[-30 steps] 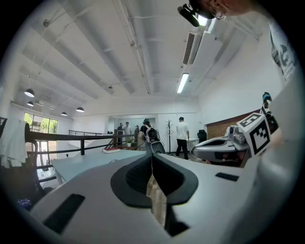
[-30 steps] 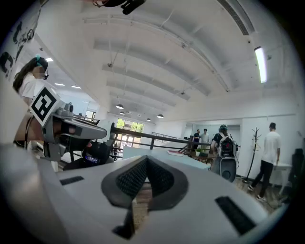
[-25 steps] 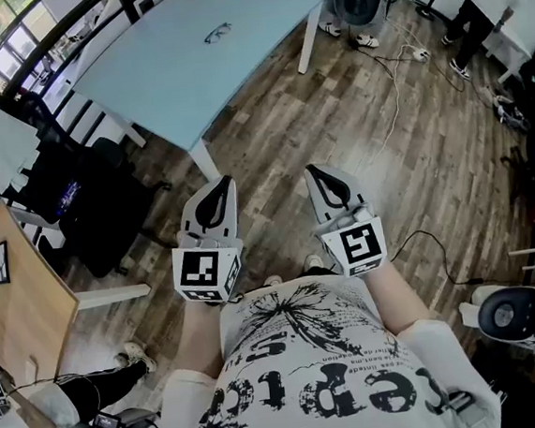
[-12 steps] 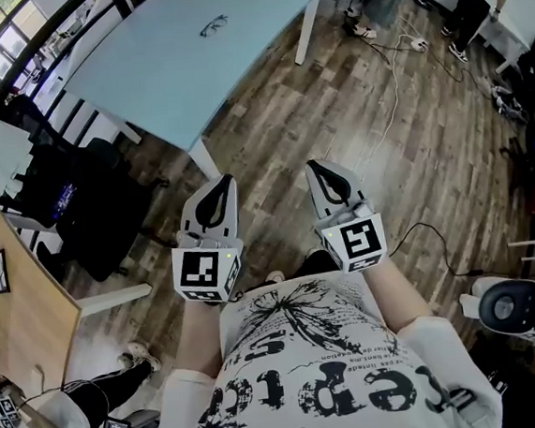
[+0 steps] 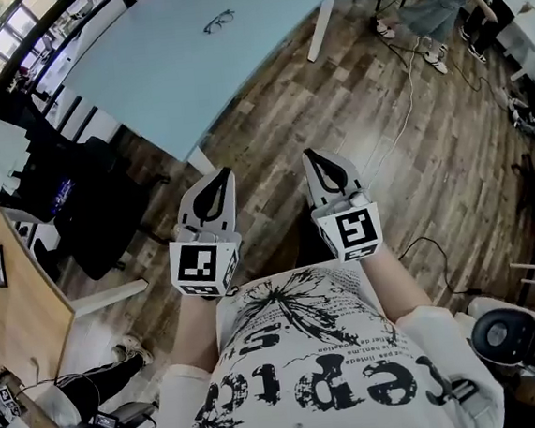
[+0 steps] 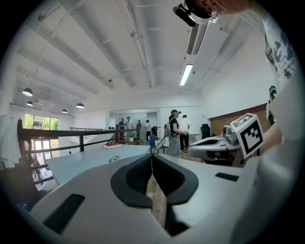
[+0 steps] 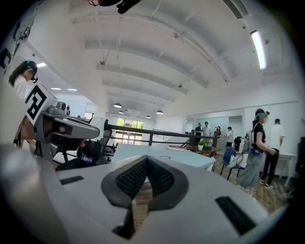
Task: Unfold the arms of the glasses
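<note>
Dark thin-framed glasses [image 5: 219, 20] sit on pale-blue table [image 5: 142, 89], well ahead, long axis crosswise; grey L gripper [image 5: 221, 173] slightly nearer than R gripper [image 5: 310, 155], both w/ jaws together, empty.

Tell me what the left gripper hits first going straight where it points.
From the left gripper, probably the near corner of the pale blue rectangular table, or its white leg beneath; only wooden floor lies between. Depth and height are unclear.

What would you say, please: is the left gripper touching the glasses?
Apart. The head view shows the glasses far across the table, while the shut left gripper is held short of its near corner.
</note>
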Tool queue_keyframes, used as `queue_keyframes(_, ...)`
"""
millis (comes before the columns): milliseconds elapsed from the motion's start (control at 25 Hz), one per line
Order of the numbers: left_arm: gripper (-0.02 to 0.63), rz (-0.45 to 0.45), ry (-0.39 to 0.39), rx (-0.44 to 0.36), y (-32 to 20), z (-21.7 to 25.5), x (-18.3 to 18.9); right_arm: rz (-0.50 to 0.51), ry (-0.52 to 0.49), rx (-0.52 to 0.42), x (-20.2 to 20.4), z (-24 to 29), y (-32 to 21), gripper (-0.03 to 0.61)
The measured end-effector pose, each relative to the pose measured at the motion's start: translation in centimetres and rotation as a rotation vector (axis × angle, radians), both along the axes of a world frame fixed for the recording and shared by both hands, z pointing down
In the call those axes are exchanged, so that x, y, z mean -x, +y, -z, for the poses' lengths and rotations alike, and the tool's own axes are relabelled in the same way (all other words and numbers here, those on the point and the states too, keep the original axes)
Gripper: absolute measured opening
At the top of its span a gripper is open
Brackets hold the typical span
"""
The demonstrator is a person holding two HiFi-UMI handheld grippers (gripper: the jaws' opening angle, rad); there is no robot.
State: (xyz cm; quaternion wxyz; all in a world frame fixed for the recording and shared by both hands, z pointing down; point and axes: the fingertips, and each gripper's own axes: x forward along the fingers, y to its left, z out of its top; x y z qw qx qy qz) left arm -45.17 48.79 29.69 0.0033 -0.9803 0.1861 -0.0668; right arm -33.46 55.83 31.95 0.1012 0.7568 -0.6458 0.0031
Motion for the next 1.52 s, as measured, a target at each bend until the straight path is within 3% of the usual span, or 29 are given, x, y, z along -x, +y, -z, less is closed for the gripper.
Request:
queue_keyframes(160, 0.018, 0.072, 0.003, -0.002, -4.1, -0.6, -6.5, 0.066, 0.020, -0.007, -6.8, -0.5, -4.6, 0.011)
queue_keyframes(480, 0.018, 0.223, 0.019, 0.032, -12.4, -0.3, -22.7, 0.190, 0.004, 0.015, -24.3, 0.3, -13.7, 0.011)
queue_keyframes(680, 0.018, 0.290, 0.029, 0.028, -17.4, 0.1, -29.5, 0.249, -0.002, 0.026, -31.4, 0.4, -19.2, 0.011)
queue_keyframes(1080, 0.018, 0.377, -0.004, 0.064, -27.4, -2.6, -33.5, 0.334, -0.008, 0.047, -36.2, -1.4, -31.0, 0.011)
queue_keyframes(1520, 0.018, 0.448, 0.004, 0.090, -44.7, -3.3, -37.9, 0.427, 0.009, 0.075, -39.8, -1.8, -49.2, 0.011)
